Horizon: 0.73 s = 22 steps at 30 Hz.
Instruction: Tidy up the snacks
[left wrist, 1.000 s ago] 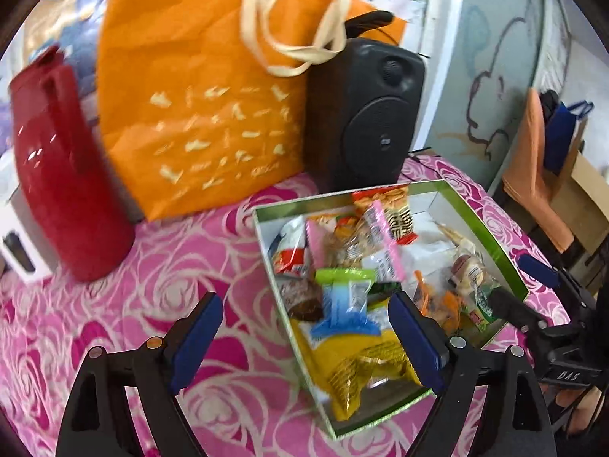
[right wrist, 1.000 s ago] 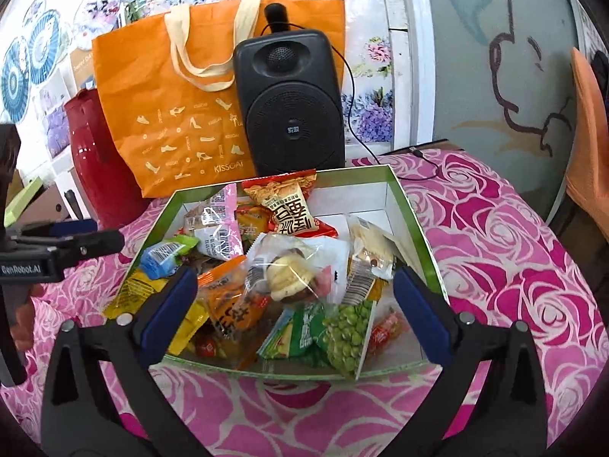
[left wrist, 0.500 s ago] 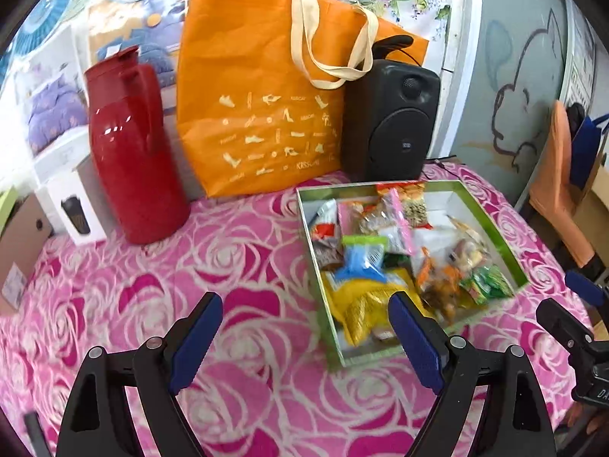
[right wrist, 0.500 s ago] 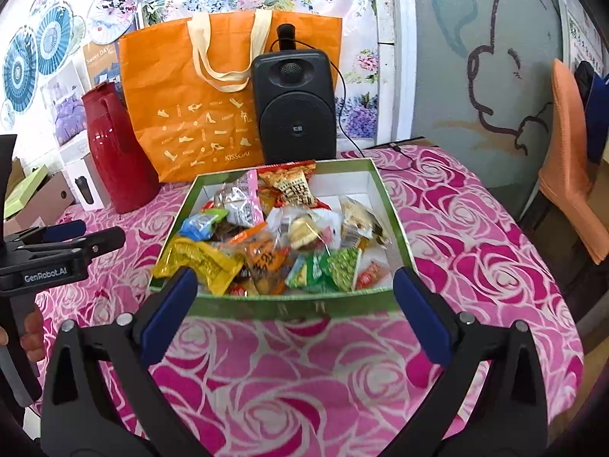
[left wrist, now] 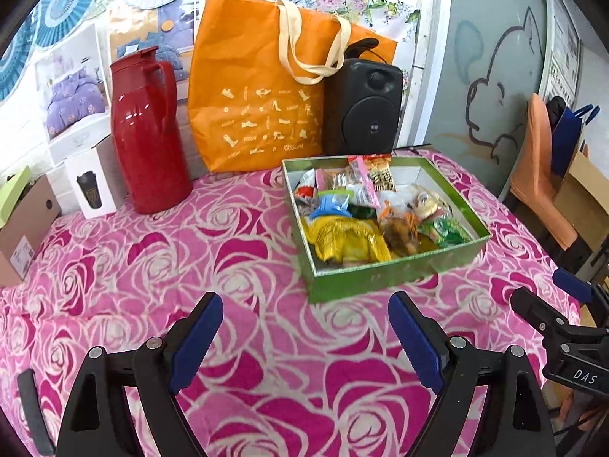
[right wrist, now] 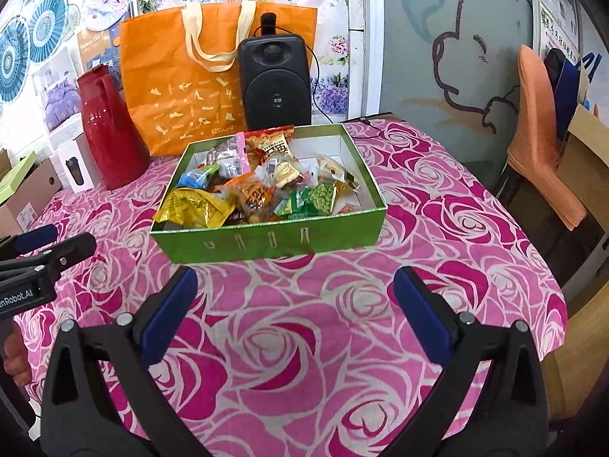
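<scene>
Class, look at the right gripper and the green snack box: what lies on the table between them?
Nothing but bare rose-patterned tablecloth separates the open right gripper from the green snack box, as the right wrist view shows.

Bright, even daylight, soft shadows. Glare spots on red jug [left wrist: 146, 133]. Strong fisheye bending, dark vignette corners. Mostly sharp, slight softness at edges.

Worktop [right wrist: 304, 342] under pink rose-print cloth. Green box [right wrist: 274, 240] of snack packets sits mid-worktop. Behind box, along back edge: black speaker [right wrist: 276, 83], orange tote bag [right wrist: 182, 83], red jug [right wrist: 108, 129]. Further left: white carton [left wrist: 89, 186], brown cardboard box [left wrist: 23, 224].
</scene>
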{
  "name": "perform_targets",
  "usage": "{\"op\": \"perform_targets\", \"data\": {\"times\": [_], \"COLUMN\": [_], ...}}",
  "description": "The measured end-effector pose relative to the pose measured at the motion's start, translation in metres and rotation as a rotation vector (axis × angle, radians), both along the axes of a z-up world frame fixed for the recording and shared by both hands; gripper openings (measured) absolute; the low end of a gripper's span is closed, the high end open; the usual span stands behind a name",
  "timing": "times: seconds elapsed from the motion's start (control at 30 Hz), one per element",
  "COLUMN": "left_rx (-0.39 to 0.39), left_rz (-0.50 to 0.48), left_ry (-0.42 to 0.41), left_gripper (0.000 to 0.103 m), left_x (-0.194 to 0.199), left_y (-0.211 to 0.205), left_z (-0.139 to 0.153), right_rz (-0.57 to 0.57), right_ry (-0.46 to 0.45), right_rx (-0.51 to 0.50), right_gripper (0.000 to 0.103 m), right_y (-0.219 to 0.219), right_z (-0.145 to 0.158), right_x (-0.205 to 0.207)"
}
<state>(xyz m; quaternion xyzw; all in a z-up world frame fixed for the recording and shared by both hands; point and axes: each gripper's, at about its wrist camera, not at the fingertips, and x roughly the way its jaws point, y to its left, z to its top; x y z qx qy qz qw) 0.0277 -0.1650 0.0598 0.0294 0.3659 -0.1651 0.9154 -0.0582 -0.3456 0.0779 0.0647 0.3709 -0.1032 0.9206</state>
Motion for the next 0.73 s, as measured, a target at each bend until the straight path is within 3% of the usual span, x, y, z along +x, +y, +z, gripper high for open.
{"op": "perform_targets", "data": {"times": [0.73], "left_rx": [0.017], "left_rz": [0.005], "left_ry": [0.04], "left_gripper": [0.091], "left_x": [-0.007], "left_y": [0.017], "left_z": [-0.022], "right_rz": [-0.002], "right_ry": [0.022], "right_rx": [-0.017], "right_gripper": [0.102], "right_y": [0.011], "right_z": [-0.013], "right_x": [0.005]}}
